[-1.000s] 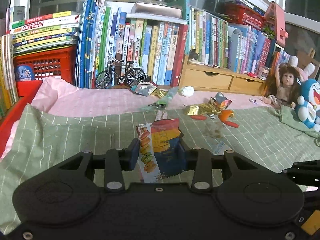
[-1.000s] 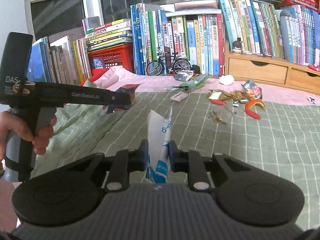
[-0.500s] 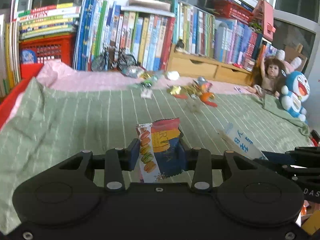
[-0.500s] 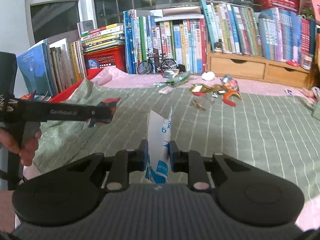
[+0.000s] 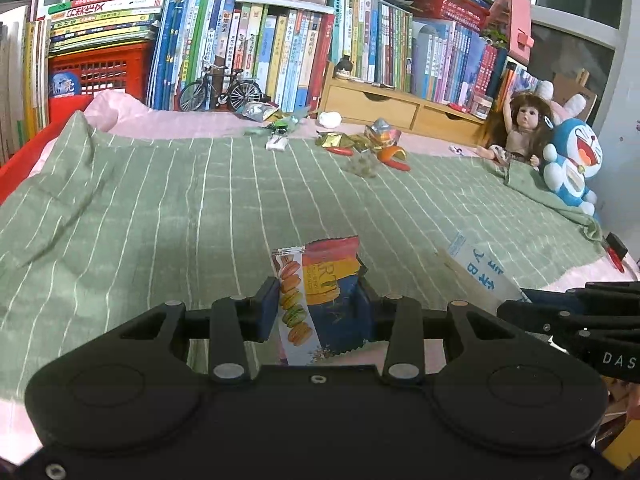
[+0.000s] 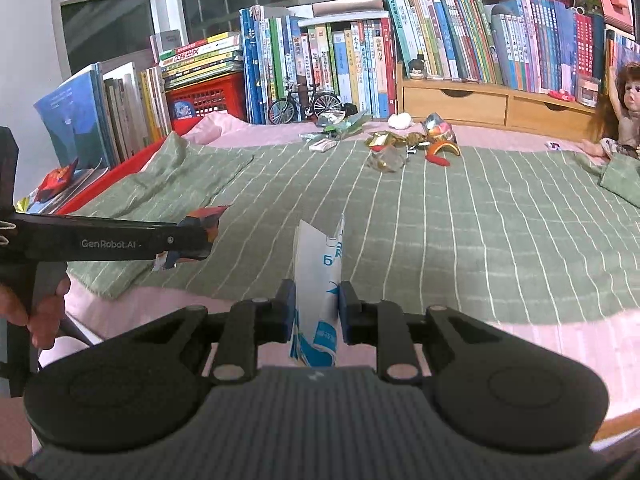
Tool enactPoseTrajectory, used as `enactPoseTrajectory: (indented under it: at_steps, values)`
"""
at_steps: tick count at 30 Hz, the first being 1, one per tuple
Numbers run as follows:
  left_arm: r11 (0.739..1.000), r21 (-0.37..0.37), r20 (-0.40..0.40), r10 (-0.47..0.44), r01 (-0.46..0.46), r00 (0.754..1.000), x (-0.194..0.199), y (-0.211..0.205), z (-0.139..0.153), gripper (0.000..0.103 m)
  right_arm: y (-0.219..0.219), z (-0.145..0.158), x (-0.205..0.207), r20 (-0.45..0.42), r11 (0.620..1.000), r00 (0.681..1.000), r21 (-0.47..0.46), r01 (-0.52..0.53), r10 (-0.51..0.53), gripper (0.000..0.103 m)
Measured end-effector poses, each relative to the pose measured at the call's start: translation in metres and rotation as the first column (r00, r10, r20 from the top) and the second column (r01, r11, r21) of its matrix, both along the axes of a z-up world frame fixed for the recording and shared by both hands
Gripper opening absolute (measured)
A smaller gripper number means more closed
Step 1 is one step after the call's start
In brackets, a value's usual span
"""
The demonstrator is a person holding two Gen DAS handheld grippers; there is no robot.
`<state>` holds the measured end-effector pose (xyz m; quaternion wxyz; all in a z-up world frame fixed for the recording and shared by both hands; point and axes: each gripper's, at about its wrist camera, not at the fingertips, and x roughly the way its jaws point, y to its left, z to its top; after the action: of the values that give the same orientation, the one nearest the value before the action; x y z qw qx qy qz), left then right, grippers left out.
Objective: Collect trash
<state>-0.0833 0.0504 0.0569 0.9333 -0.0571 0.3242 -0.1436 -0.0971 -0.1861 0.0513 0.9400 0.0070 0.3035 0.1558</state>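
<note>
My left gripper [image 5: 318,308] is shut on a colourful macaron snack wrapper [image 5: 320,292], held above the near edge of the green striped blanket [image 5: 200,216]. A white and blue wrapper [image 6: 320,292] stands pinched in my right gripper [image 6: 316,308], which is shut. That same white wrapper [image 5: 480,272] shows at the right of the left wrist view, and the left gripper [image 6: 192,236] with its snack wrapper [image 6: 200,224] crosses the left of the right wrist view. Several more wrappers and scraps [image 5: 360,144] lie at the far edge of the blanket, by the books.
A row of books [image 5: 280,48], a red crate [image 5: 100,72], a toy bicycle [image 5: 220,88] and wooden drawers [image 5: 384,108] line the back. A doll [image 5: 520,128] and a blue plush [image 5: 572,160] sit at the right. A hand [image 6: 36,312] holds the left gripper's handle.
Both grippers have drawn back toward the near edge of the bed, still shut on their wrappers. The far trash pile now looks smaller and further away.
</note>
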Motion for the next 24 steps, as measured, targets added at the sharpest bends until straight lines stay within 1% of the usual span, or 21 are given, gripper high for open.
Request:
enactPoseTrajectory:
  at_steps: [8,14,19,24]
  values:
    - [1.0,0.0,-0.008,-0.009,0.009,1.0,-0.034,0.001,-0.007,0.037,0.003,-0.005,-0.023,-0.011,1.0,1.0,-0.018,-0.021,0.021,0.026]
    - [1.0,0.011,-0.019,-0.02,0.02,1.0,-0.06,-0.002,-0.013,0.037,0.002,-0.007,-0.045,-0.003,1.0,1.0,0.0,-0.028,0.028,0.026]
    - [0.999,0.033,-0.049,-0.037,0.038,0.998,-0.081,-0.009,-0.022,0.037,-0.002,-0.008,-0.063,0.006,0.999,1.0,0.019,-0.026,0.026,0.026]
    - [0.998,0.044,-0.056,-0.047,0.049,0.997,-0.099,-0.015,-0.026,0.037,-0.004,-0.014,-0.079,-0.005,0.998,0.999,0.027,-0.049,0.049,0.026]
